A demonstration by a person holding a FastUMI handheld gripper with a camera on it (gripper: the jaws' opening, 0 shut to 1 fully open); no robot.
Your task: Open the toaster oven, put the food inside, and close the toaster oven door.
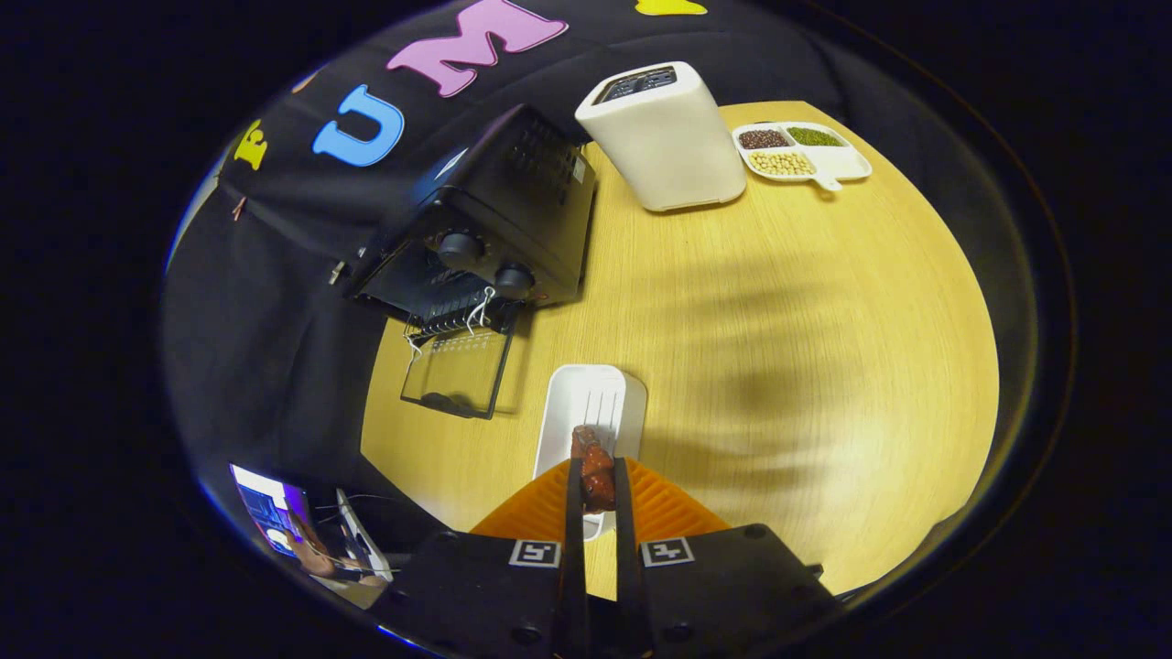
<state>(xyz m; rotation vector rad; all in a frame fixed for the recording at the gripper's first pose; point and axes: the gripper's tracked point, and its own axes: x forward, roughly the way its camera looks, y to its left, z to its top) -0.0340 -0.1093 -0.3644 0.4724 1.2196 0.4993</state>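
My gripper [596,471] is shut on a reddish-brown piece of food [592,462], held between both fingers above a white oblong plate [591,403]. The black toaster oven [485,220] stands beyond and to the left of the fingers, on the wooden table [778,348]. Its glass door [458,371] hangs fully open, folded down flat toward me, with a white string tied at the handle area. Two round knobs [485,261] sit on the oven's front beside the opening. The oven's inside looks dark and I cannot make out its rack clearly.
A white bread toaster [664,137] stands at the far side of the table. A white divided dish [801,151] with beans and grains lies to its right. Black cloth walls close the booth behind and to the left. A screen [270,513] glows low on the left.
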